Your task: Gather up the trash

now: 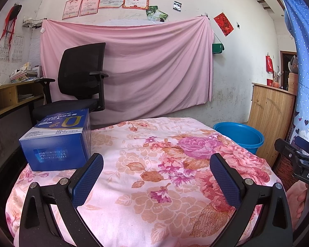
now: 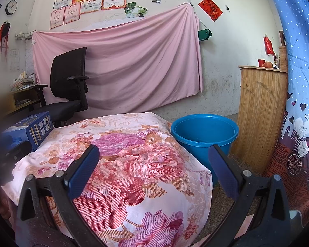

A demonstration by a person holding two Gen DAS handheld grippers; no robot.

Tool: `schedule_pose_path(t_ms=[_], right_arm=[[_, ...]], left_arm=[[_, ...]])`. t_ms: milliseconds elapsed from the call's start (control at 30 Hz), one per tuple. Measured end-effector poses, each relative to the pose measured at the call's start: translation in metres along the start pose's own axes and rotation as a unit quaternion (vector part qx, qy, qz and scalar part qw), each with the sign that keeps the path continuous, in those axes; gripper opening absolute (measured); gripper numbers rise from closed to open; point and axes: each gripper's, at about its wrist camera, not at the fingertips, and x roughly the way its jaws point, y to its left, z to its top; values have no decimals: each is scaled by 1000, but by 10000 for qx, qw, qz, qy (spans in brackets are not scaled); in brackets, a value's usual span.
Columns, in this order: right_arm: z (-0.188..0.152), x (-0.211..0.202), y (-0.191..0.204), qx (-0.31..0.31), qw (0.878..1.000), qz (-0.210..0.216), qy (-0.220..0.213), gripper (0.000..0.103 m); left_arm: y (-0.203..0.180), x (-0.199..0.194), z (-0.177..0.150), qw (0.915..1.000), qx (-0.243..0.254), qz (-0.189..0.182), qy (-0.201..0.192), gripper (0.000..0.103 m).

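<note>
Blue-padded fingers of the left gripper (image 1: 156,162) are sitting wide apart at the bottom of the left wrist view, holding nothing, hovering over the pink floral quilted cloth (image 1: 154,175) that is covering the table. Out at ten o'clock from those fingers, the blue rectangular cardboard box with yellow lettering (image 1: 57,140) is resting on the cloth's left edge, just beyond the left fingertip, not touching it. Behind the box, the black mesh office chair (image 1: 80,76) is standing in front of the pink sheet hanging on the wall (image 1: 134,61). Swinging toward two o'clock, the round blue plastic bucket (image 1: 240,134) is sitting on the floor just past the cloth's far right corner, beside the light wooden cabinet (image 1: 269,119).

Over in the right wrist view, the right gripper (image 2: 153,164) is also gaping open and empty above the cloth's right side. The box is showing at nine o'clock, well away from it, while the bucket is standing at one o'clock, close beyond the right finger. At far right, the blue patterned curtain (image 2: 298,82) is hanging down.
</note>
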Motion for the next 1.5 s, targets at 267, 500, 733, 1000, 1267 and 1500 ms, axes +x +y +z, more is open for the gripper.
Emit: schedule_pose_path(t_ms=[267,500,733,1000,1267,1500], right_arm=[[1,0,-1,3,10000,0,2,103],[0,1,-1,10,10000,1,4,103],[-1,2,-1,4,10000,11,13,103],[-1,2,0,15,10000,9,15,103],[-1,2,0,13,10000,11,21,103],[0,2,0,21,10000,9,33,103]], left_arm=[[0,0,0,10000,7,2,0,101],[0,0,0,10000,7,7,-2,101],[0,0,0,10000,11,5,-2,101],[-1,0,-1,10000,2,5,3,101],[0,0,-1,10000,-5,1,2,101],[0,-1,-1,10000,-2,3,4,101]])
